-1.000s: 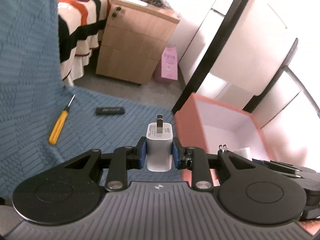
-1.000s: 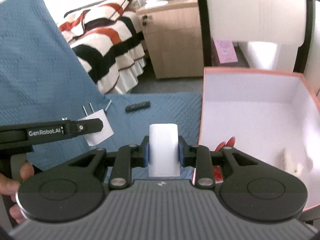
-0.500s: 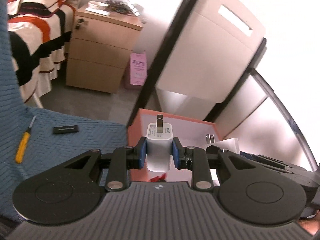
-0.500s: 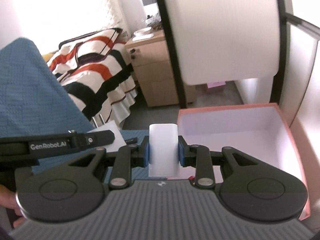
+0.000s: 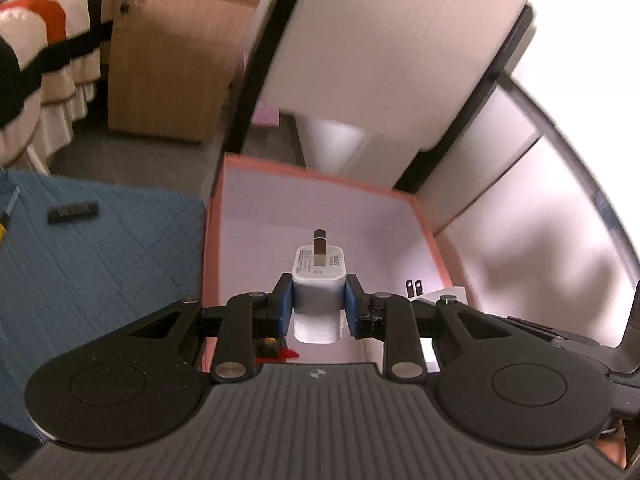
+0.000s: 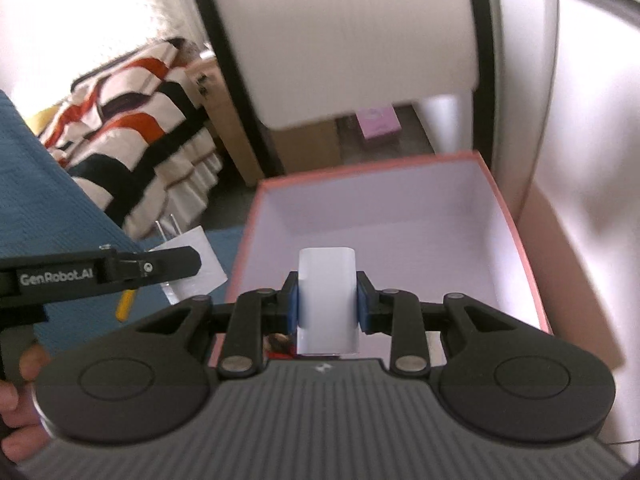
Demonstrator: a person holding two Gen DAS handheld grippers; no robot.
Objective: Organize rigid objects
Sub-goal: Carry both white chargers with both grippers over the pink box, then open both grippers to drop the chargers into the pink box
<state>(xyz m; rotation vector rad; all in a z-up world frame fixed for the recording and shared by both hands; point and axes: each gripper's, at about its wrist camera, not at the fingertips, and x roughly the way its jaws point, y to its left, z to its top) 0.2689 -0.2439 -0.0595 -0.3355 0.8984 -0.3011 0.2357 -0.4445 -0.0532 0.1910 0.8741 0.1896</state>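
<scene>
- The left gripper (image 5: 319, 305) is clamping a white plug adapter (image 5: 319, 280), prongs forward; a second ago it was hanging over the blue mat (image 5: 100, 248), and now over the pink box (image 5: 320, 178).
- The right gripper (image 6: 327, 305) is pinching a white block (image 6: 327, 300), probably another charger, and has likewise come over the box (image 6: 516, 236).
- Both are nearing release; a black bar (image 5: 73, 213) is waiting on the mat.
</scene>
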